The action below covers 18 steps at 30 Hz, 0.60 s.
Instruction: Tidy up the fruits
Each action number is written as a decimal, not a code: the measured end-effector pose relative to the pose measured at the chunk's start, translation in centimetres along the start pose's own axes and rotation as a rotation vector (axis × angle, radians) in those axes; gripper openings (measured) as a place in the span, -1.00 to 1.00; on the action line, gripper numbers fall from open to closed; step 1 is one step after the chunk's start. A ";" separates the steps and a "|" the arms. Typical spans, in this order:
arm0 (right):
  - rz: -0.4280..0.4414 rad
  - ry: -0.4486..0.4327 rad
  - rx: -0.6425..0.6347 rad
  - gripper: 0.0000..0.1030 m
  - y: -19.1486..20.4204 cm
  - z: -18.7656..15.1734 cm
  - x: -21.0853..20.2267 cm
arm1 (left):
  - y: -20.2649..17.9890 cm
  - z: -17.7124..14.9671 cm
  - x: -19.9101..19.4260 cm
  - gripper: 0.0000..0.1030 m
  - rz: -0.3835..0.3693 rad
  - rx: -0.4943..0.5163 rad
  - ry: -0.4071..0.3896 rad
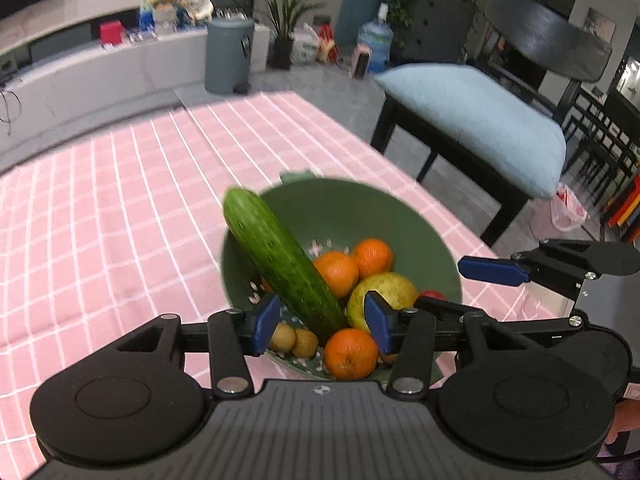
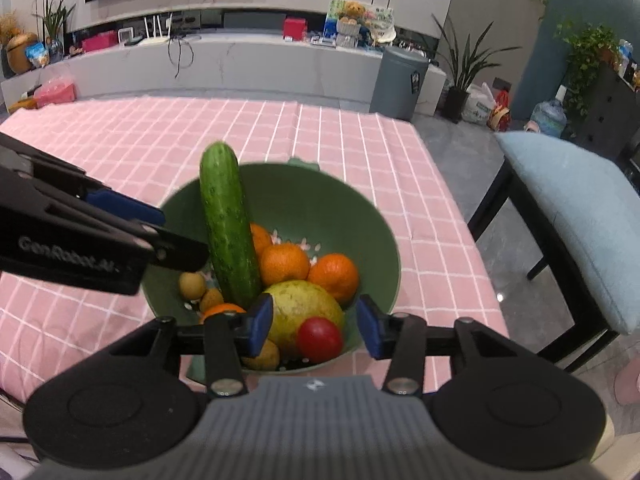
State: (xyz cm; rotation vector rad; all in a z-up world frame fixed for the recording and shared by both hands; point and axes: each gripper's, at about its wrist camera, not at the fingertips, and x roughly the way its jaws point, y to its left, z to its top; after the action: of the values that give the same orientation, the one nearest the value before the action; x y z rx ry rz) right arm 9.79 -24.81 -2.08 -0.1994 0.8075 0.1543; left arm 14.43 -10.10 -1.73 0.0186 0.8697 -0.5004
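One pink-check tabletop, green colander on it w/ fruit, cucumber leaning to 11 o'clock, pear at 5, left hand-held gripper released, right hand-held gripper released, both over near rim, tomato by pear.

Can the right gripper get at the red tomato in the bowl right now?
Probably yes: the right gripper is open, the tomato lies uncovered between its fingers near the bowl's rim, beside the pear.
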 end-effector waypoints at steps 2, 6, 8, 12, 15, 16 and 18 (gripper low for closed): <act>0.010 -0.027 0.018 0.00 0.0 0.2 -1.1 | 0.0 -0.2 -1.4 0.19 0.012 -0.002 -0.037; 0.025 -0.082 0.054 0.12 0.5 0.0 -3.5 | -0.1 -1.0 -3.9 0.23 0.046 -0.001 -0.095; 0.028 -0.107 0.076 0.17 0.9 -0.3 -4.7 | -0.1 -1.6 -5.1 0.23 0.069 0.000 -0.122; 0.032 -0.150 0.137 0.32 1.6 -1.3 -7.0 | -0.3 -2.8 -7.4 0.24 0.111 0.013 -0.179; 0.026 -0.197 0.176 0.40 2.0 -2.3 -8.5 | -0.6 -3.7 -8.9 0.24 0.142 0.029 -0.215; 0.023 -0.212 0.187 0.43 2.2 -2.7 -9.0 | -0.6 -3.9 -9.2 0.24 0.148 0.028 -0.228; 0.019 -0.240 0.216 0.48 2.4 -3.4 -9.8 | -0.6 -4.7 -10.0 0.25 0.156 0.025 -0.257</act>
State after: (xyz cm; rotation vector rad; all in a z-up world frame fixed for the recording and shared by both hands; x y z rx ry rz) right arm 0.24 -23.90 2.46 0.0308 0.5818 0.1056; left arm 5.38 -5.51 2.73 0.0442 0.6051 -0.3578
